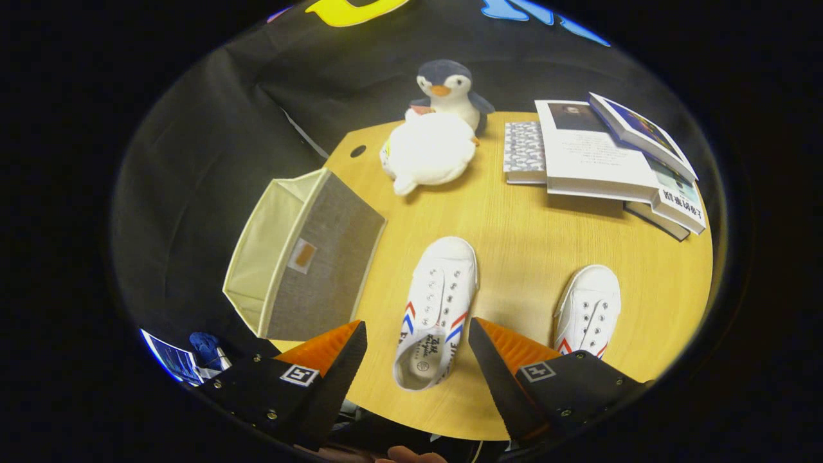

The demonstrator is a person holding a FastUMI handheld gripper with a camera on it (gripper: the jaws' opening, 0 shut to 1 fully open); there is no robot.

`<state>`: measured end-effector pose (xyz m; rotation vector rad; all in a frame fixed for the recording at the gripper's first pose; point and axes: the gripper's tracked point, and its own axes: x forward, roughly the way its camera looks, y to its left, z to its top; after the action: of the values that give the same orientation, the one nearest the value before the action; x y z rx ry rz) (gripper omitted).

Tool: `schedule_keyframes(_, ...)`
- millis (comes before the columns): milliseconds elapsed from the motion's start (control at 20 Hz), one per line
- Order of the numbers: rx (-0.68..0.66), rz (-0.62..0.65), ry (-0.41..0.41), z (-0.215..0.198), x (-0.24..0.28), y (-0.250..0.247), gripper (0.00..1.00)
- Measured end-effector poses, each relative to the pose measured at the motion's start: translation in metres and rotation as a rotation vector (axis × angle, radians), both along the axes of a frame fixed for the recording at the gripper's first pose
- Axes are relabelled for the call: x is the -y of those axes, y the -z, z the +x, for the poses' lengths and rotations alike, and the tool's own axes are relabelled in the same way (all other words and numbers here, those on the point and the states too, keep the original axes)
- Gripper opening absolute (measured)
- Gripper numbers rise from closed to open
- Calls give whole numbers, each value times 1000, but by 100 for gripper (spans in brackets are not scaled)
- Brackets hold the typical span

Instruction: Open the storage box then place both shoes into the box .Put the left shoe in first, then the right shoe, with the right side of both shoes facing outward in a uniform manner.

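We hover with the gripper (418, 337) spread wide and empty, the left shoe (436, 310) lying between our fingers with its heel nearest us and toe pointing away, the box (308, 257) open off to the left.

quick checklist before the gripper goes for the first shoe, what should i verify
1. Storage box open: ok, its top is open and the pale lining shows, at the table's edge.
2. Box free of contents: cannot tell, part of the inside is hidden.
3. Gripper fingers apart and holding nothing: ok, open.
4. A shoe lined up: ok, the near shoe lies between the fingers, heel opening toward them.
5. That it is the left shoe: cannot tell from this angle; the other shoe lies beyond the right finger.
6. Path to the box: ok, the plush toys and books sit further back.
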<state>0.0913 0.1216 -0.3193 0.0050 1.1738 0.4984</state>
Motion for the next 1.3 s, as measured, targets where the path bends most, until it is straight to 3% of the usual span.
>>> schedule_keyframes(550, -154, -165, -59, -2, 18, 80, 97)
schedule_keyframes(750, -170, -254, -120, 5, 16, 105, 97)
schedule_keyframes(850, -191, -238, -143, 5, 5, 115, 95)
schedule_keyframes(950, -214, -209, -155, -1, -5, 121, 70)
schedule_keyframes(1000, -207, -214, -184, 2, -3, 112, 47)
schedule_keyframes(1050, -201, -220, -184, 3, 2, 117, 40)
schedule_keyframes(1200, -261, -168, -74, 6, 6, 109, 16)
schedule_keyframes(1300, -267, -149, -59, 4, 5, 109, 6)
